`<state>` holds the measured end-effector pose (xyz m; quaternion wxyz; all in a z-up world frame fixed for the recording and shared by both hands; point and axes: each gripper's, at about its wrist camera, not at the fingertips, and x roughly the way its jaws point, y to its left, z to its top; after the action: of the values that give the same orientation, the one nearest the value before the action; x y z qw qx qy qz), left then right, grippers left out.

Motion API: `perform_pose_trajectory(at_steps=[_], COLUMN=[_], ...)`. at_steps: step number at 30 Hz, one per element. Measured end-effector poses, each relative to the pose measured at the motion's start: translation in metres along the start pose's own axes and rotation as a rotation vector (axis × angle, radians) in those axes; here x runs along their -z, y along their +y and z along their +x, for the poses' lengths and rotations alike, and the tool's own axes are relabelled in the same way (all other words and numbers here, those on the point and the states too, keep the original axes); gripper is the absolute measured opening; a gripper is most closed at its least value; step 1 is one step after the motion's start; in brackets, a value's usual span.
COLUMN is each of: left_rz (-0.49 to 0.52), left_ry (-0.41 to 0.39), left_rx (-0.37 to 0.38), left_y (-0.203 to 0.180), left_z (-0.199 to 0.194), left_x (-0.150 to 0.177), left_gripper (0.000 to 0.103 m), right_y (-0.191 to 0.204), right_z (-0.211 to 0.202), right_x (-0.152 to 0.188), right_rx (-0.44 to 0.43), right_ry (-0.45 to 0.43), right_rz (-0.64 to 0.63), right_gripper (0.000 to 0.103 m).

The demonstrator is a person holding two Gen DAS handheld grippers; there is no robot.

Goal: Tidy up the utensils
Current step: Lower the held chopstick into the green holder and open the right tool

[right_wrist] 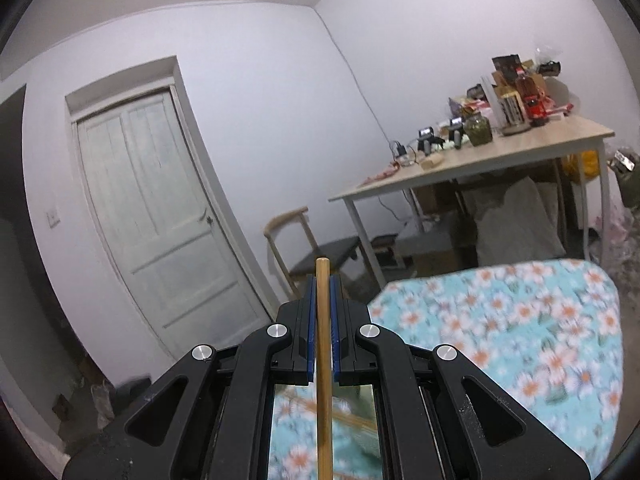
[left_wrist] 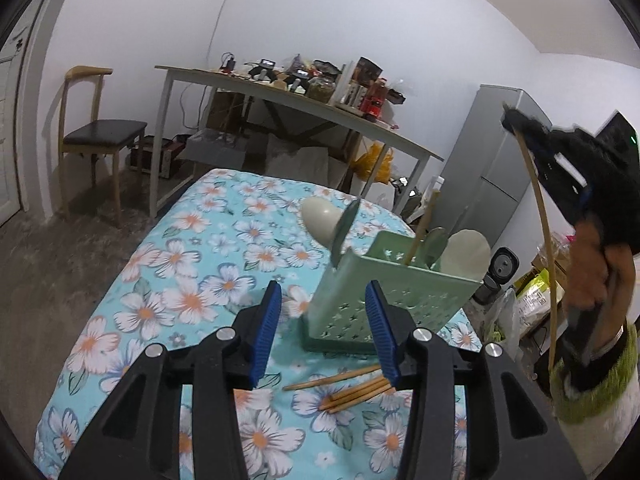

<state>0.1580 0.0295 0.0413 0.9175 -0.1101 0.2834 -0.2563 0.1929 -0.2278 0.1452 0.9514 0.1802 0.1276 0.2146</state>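
Observation:
A pale green perforated holder (left_wrist: 424, 300) stands on the floral tablecloth (left_wrist: 160, 280) with cream and green spoons (left_wrist: 320, 220) and one upright chopstick (left_wrist: 424, 224) in it. Several loose wooden chopsticks (left_wrist: 352, 388) lie on the cloth in front of it. My left gripper (left_wrist: 323, 292) hovers just short of the holder, open, with nothing between its blue pads. At the right, held high by a hand (left_wrist: 592, 276), my right gripper (left_wrist: 516, 120) is shut on a long chopstick (left_wrist: 540, 208) that hangs down. In the right wrist view that chopstick (right_wrist: 323, 340) runs between the right gripper's (right_wrist: 323, 280) closed pads.
Behind the table stands a cluttered desk (left_wrist: 304, 92) with boxes and bags under it, a wooden chair (left_wrist: 100, 136) to its left and a grey cabinet (left_wrist: 492, 160) at the right. The right wrist view shows a white door (right_wrist: 160, 208) and the tablecloth's edge (right_wrist: 500, 320).

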Motion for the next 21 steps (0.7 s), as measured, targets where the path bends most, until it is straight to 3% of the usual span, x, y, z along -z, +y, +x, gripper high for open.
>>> perform_pose_trajectory(at_steps=[10, 21], left_rz=[-0.036, -0.07], left_ry=[-0.018, -0.018], left_rx=[-0.043, -0.075], left_y=[0.022, 0.04], left_z=[-0.007, -0.008], left_x=[-0.001, 0.0], left_gripper=[0.042, 0.042], right_y=[-0.025, -0.048], right_z=[0.053, 0.095], right_x=[-0.033, -0.029], right_rx=[0.088, 0.251], right_ry=[-0.097, -0.113], right_rz=[0.031, 0.009], right_gripper=[0.005, 0.005])
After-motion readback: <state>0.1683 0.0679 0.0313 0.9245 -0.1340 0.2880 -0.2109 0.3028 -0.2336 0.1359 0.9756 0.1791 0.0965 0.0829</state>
